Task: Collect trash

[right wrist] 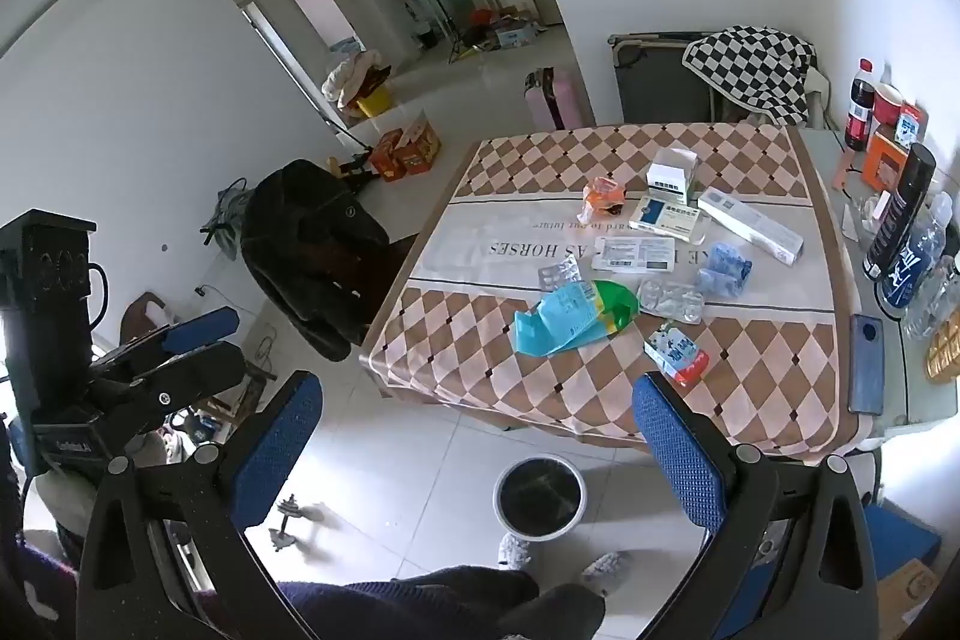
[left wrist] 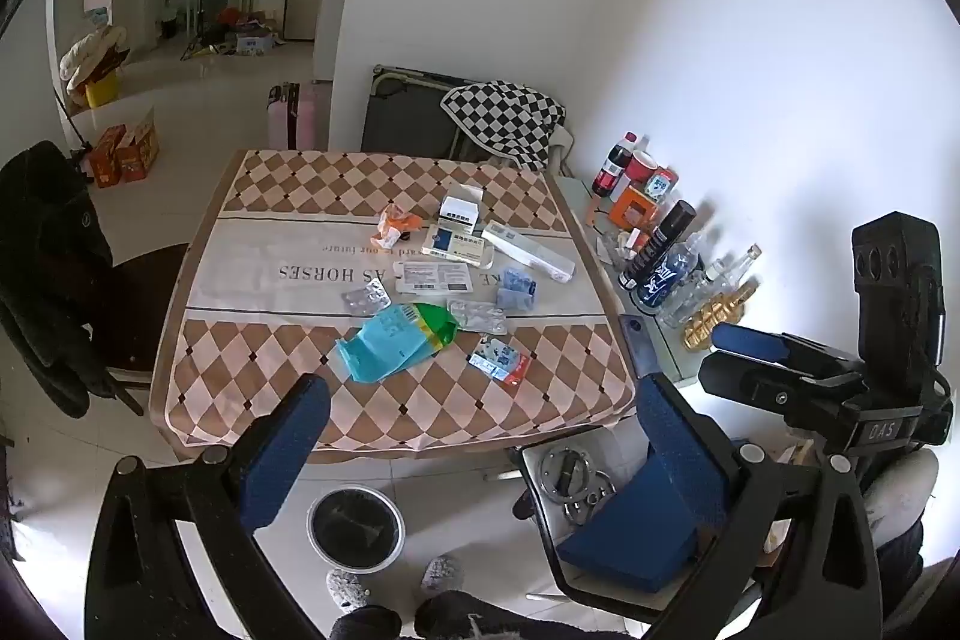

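Trash lies on the checked tablecloth (left wrist: pixel 540 400): a blue-green bag (left wrist: pixel 396 343) (right wrist: pixel 570 319), a red-white packet (left wrist: pixel 499 361) (right wrist: pixel 675 353), blister packs (left wrist: pixel 366 295) (right wrist: pixel 671 300), an orange wrapper (left wrist: pixel 393 225) (right wrist: pixel 603 196), medicine boxes (left wrist: pixel 459 244) (right wrist: pixel 669 217) and a long white box (left wrist: pixel 528 253) (right wrist: pixel 750 223). A black-lined bin (left wrist: pixel 355 527) (right wrist: pixel 539 497) stands on the floor before the table. My left gripper (left wrist: pixel 480 400) is open and empty, held off the table's near edge. My right gripper (right wrist: pixel 477 400) is open and empty; it also shows in the left wrist view (left wrist: pixel 762 358).
A side shelf with bottles and cans (left wrist: pixel 666 256) (right wrist: pixel 906 220) and a phone (right wrist: pixel 867 364) stands right of the table. A chair with a dark coat (left wrist: pixel 54 274) (right wrist: pixel 318 250) is at the left. A stool with metal rings (left wrist: pixel 570 478) and a dumbbell (right wrist: pixel 294 517) sit on the floor.
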{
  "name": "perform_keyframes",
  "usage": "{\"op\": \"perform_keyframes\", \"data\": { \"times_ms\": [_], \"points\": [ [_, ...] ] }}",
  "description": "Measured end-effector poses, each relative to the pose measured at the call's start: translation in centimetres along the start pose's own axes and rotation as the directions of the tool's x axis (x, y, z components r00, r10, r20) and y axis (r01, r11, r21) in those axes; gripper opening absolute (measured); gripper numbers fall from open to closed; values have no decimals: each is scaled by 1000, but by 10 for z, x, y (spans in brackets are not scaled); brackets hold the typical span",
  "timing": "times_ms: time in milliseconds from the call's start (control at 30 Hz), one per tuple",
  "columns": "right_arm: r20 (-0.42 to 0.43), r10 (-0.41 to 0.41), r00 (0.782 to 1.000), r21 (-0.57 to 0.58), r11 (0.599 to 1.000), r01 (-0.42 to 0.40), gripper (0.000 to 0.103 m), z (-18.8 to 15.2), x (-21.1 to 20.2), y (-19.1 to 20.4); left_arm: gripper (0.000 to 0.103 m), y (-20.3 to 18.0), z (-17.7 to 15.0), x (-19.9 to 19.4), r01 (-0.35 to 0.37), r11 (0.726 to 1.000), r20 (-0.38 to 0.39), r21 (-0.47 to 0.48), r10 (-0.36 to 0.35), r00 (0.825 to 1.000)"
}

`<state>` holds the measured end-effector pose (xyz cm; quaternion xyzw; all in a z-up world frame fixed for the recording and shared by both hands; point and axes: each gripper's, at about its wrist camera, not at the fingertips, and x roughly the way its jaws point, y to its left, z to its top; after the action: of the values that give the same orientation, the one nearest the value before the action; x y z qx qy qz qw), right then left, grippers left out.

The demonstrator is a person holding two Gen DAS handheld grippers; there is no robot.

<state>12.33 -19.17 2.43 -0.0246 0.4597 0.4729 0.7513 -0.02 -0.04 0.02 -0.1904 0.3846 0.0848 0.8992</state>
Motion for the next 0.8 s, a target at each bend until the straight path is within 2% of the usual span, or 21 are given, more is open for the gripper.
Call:
{"op": "perform_keyframes", "data": {
  "times_ms": [800],
  "points": [
    [0, 4, 1000, 2, 1000, -4, 103, 4, 1, 3, 103, -3, 2, 11, 57, 998, -13, -34, -58, 998]
  ]
}}
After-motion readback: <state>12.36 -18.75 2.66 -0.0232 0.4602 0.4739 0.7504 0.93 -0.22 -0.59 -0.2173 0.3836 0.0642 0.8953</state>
